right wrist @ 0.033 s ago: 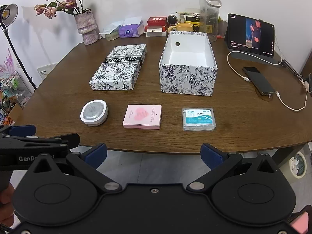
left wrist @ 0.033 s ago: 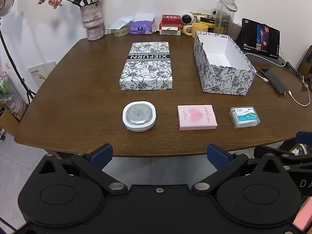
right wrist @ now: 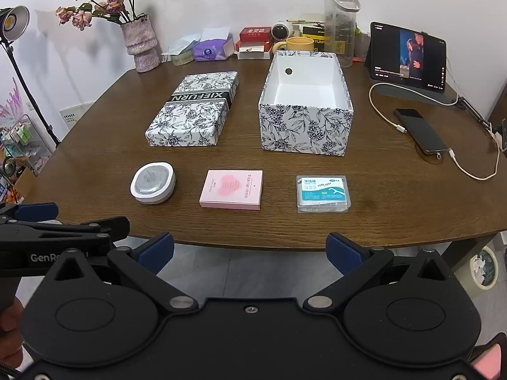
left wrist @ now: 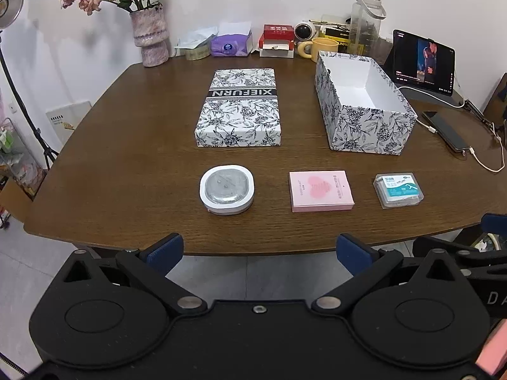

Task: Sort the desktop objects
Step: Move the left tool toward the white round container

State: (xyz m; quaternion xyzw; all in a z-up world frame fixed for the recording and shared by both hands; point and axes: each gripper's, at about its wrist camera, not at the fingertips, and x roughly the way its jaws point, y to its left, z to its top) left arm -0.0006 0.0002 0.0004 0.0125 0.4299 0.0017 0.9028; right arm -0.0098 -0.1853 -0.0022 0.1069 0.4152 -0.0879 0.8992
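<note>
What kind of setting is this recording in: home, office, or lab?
Most likely a home desk or dining table against a wall. A vase of flowers, a tissue box and a propped tablet playing video line the wooden table.

Along the far edge of the brown wooden desk [right wrist: 396, 196] stands a mottled purple vase [right wrist: 141, 46] of faded pink roses [right wrist: 95, 3]; to its right lie a purple tissue pack [right wrist: 210, 50], a red and white carton [right wrist: 255, 41], a small round white camera [right wrist: 280, 31], a yellow mug [right wrist: 298, 46] and a tall clear jug [right wrist: 342, 20]; a tablet [right wrist: 408, 57] stands propped at the far right with a picture lit on its screen; a dark phone [right wrist: 420, 130] lies flat near it, a white cable [right wrist: 475, 171] plugged into its near end; a lamp on a black stand [right wrist: 14, 23] rises at the left, beside the desk; a wire rack [right wrist: 23, 141] of small packets sits low on the floor there.
</note>
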